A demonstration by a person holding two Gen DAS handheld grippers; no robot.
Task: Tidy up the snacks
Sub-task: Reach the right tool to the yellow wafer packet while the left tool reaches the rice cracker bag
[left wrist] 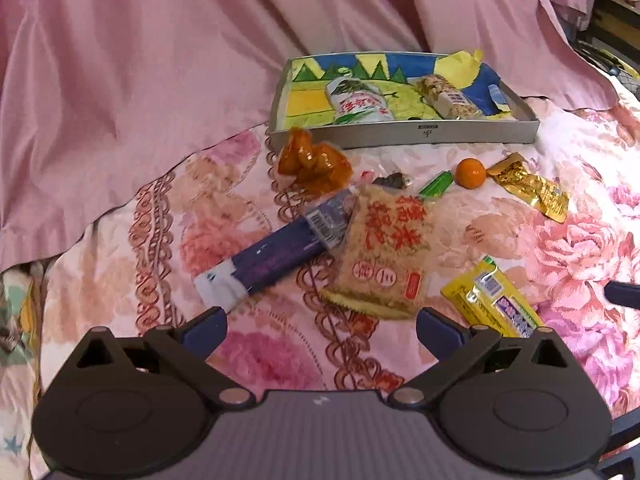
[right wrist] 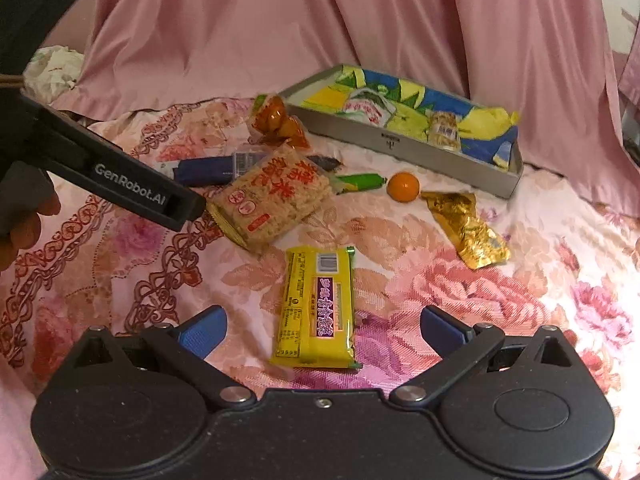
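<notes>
Snacks lie on a floral bedspread. A grey tray (left wrist: 404,134) at the back holds a white packet (left wrist: 356,102) and a nut bar (left wrist: 448,96); the tray also shows in the right wrist view (right wrist: 404,148). My left gripper (left wrist: 322,330) is open and empty, just short of a rice cracker pack (left wrist: 384,248) and a blue bar (left wrist: 276,254). My right gripper (right wrist: 323,330) is open and empty, with a yellow packet (right wrist: 316,308) lying between its fingers. The left gripper's body (right wrist: 132,190) shows at the left of the right wrist view.
An orange-brown snack bag (left wrist: 310,162), a green candy (left wrist: 438,184), a small orange (left wrist: 471,173) and a gold packet (left wrist: 532,186) lie in front of the tray. A pink sheet (left wrist: 160,60) drapes behind and to the left.
</notes>
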